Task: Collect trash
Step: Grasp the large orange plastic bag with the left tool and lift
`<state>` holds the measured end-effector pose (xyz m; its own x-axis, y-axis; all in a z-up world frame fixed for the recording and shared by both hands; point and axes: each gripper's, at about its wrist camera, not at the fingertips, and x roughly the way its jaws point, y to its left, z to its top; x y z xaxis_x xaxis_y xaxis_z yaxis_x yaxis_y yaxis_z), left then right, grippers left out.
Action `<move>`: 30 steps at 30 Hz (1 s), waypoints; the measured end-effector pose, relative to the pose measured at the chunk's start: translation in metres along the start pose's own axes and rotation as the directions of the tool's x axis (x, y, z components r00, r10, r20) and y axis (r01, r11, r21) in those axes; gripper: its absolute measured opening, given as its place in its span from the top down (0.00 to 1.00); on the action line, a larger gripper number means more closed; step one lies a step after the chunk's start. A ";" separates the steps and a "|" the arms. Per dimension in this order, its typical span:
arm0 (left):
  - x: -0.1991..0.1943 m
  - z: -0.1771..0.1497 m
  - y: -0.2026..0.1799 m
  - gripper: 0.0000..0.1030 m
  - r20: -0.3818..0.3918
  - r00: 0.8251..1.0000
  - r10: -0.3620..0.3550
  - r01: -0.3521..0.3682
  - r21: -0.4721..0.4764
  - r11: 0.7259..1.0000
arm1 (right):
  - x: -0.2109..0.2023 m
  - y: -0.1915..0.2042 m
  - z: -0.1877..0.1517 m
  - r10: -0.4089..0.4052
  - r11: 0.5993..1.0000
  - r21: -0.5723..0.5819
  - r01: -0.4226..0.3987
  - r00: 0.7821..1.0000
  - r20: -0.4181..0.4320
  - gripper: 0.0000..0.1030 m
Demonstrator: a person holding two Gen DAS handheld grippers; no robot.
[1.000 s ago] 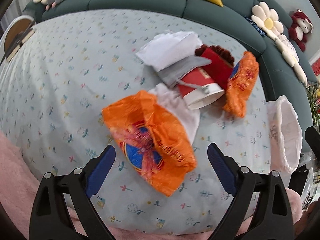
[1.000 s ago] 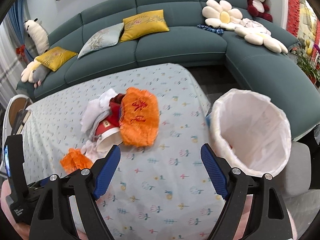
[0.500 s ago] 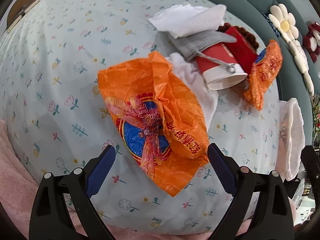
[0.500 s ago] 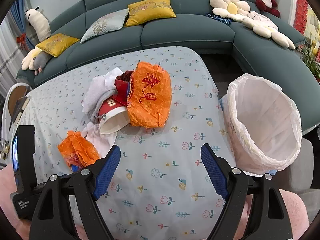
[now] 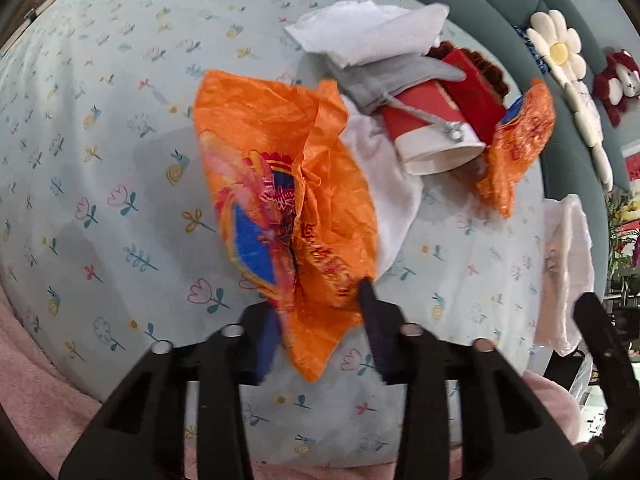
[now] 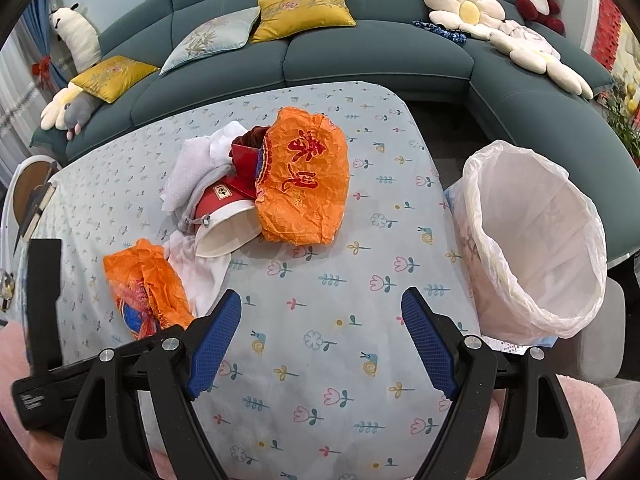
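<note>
Left tool [image 5: 320, 320] low over the bench [image 5: 120, 160], pointing forward along the near orange wrapper [image 5: 288, 208]. Jaws narrowed around the wrapper's near end, pads touching or nearly touching the plastic; cannot tell if fully clamped, edges blurred. Wrapper crumpled, long axis running away from the tool, near tip toward the camera, lying at the bench's near-left part. A white tissue [image 5: 384, 184] sits just right of it, partly under it. Beyond lies a pile: a red paper cup [image 5: 432, 136] on its side, mouth facing the near right, a gray cloth [image 5: 384, 76] draped over it, white paper [image 5: 368, 36] behind. A second orange wrapper [image 6: 304, 180] leans on the pile's right side, long axis roughly front to back. Right tool [image 6: 320, 340] hovers above the bench's bare near part, jaws wide, nothing between them, aimed at the sofa [image 6: 360, 52]. Lined trash bin [image 6: 532, 240] stands off the bench's right edge, mouth tilted toward the camera.
</note>
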<state>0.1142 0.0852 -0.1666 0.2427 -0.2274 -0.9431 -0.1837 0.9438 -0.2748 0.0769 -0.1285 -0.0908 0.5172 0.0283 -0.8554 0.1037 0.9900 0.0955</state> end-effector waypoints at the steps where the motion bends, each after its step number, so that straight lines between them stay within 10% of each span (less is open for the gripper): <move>1: -0.003 0.000 -0.001 0.75 0.007 1.000 -0.006 0.006 0.011 1.000 | 0.000 0.001 0.000 0.001 1.000 0.000 -0.001 1.000 0.000 0.24; 30: -0.059 0.050 -0.021 0.81 0.196 0.979 -0.047 0.015 0.165 0.986 | 0.078 0.034 0.055 -0.014 0.999 -0.035 0.012 0.999 -0.043 0.24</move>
<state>0.1509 0.0904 -0.0954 0.4334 -0.2205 -0.8738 -0.0203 0.9670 -0.2540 0.1677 -0.1003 -0.1257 0.4790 0.0205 -0.8776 0.0807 0.9945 0.0673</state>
